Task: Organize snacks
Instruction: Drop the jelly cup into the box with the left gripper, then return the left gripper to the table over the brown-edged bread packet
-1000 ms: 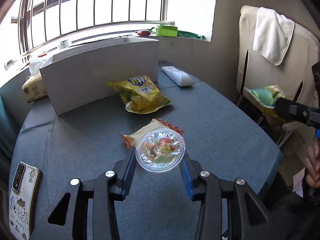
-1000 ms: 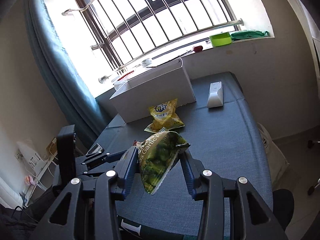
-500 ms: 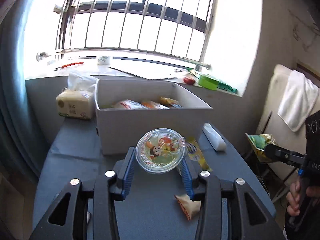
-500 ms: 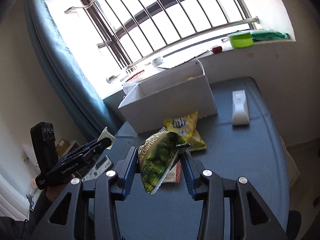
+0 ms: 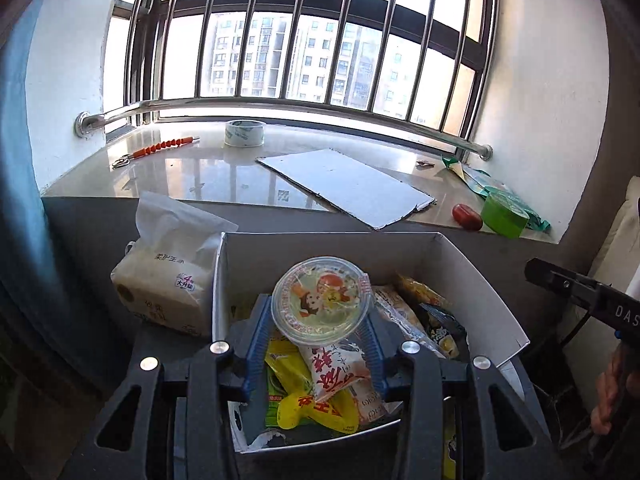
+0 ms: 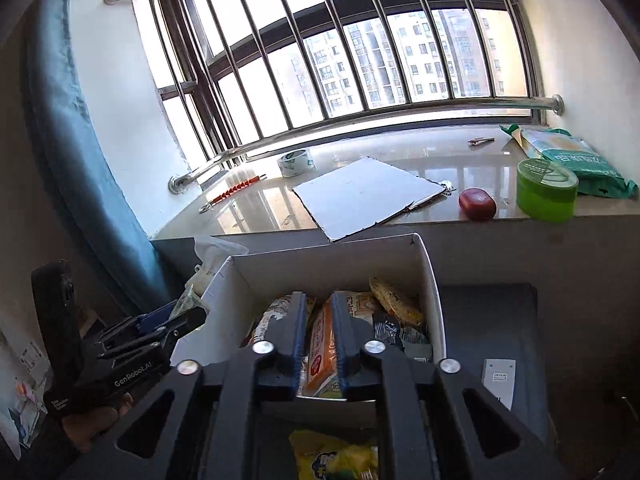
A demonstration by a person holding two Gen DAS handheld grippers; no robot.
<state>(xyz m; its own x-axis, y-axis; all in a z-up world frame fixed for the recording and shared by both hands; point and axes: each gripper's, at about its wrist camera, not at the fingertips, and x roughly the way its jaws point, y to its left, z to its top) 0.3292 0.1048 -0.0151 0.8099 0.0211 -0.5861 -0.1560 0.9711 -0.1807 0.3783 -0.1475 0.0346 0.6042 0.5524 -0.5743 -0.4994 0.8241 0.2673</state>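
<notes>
Hanging over the white box (image 5: pixel 476 280) at lower centre of the left wrist view, the left claw (image 5: pixel 318 338) is clenched on a clear jelly cup (image 5: pixel 320 300), its blue fingers (image 5: pixel 256 340) pressed against the cup's rim on both sides. At the left of that frame a tissue pack (image 5: pixel 168 280) stands just beside the box's left wall. Snack packets (image 5: pixel 320 380) crowd the box floor under the cup, reaching to the right wall. In the right wrist view the right claw (image 6: pixel 320 322) sits low over the same box (image 6: pixel 320 264), its jaws drawn nearly together with nothing between them; an orange packet (image 6: pixel 320 344) lies below the gap. A yellow chip bag (image 6: pixel 336 460) lies on the table (image 6: pixel 488 320) at bottom centre, outside the box's near edge. A white remote (image 6: pixel 498 380) rests at lower right, apart from the box wall.
</notes>
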